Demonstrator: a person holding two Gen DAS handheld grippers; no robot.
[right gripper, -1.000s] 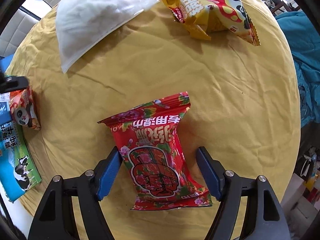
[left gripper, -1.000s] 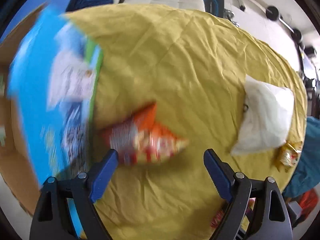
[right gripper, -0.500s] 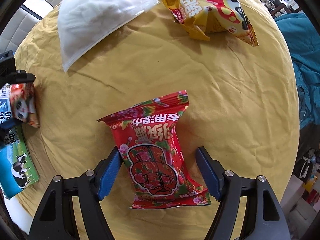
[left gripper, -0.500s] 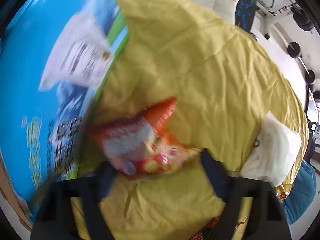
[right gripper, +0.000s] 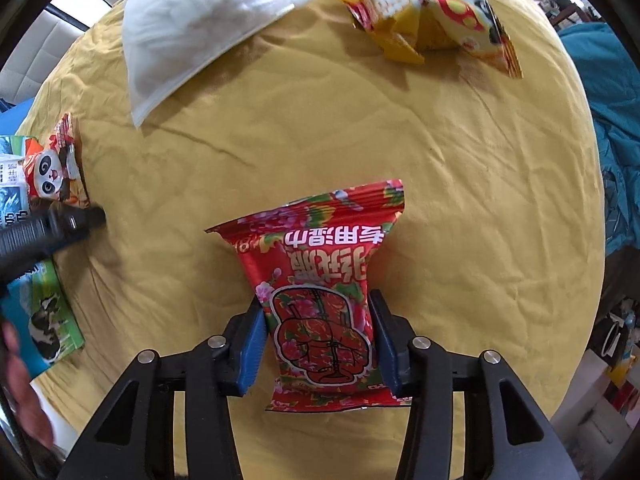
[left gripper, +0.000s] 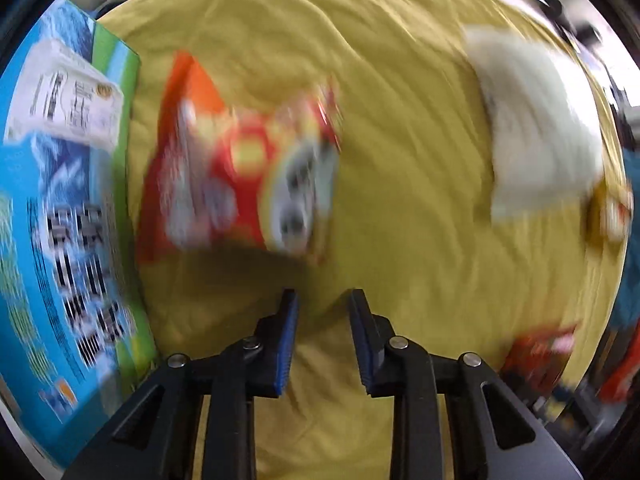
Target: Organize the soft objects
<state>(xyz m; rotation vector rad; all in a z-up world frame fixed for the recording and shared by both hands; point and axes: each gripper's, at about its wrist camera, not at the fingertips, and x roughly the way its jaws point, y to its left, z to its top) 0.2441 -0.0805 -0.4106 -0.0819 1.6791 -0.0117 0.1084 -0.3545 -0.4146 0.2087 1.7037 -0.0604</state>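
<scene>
My right gripper [right gripper: 318,322] is shut on a red flowered snack pack [right gripper: 320,296], its pads pressing both sides of the pack on the yellow cloth. My left gripper [left gripper: 322,316] is empty with its jaws narrowed to a small gap, held just short of an orange-red panda snack bag [left gripper: 240,168] that leans against a blue box [left gripper: 52,208]. The left wrist view is blurred by motion. The panda bag [right gripper: 54,168] and the left gripper's tip [right gripper: 80,220] show at the left edge of the right wrist view.
A white soft pouch [right gripper: 200,24] lies at the far side, and it also shows in the left wrist view [left gripper: 536,128]. A yellow panda snack bag [right gripper: 428,12] lies far right. The round table's yellow cloth [right gripper: 460,160] ends in edges all round. Teal fabric [right gripper: 612,140] hangs beyond the right edge.
My right gripper closed on the red flowered pack. My left gripper's jaws narrowed and it drew back from the orange panda bag, which now stands against the blue box.
</scene>
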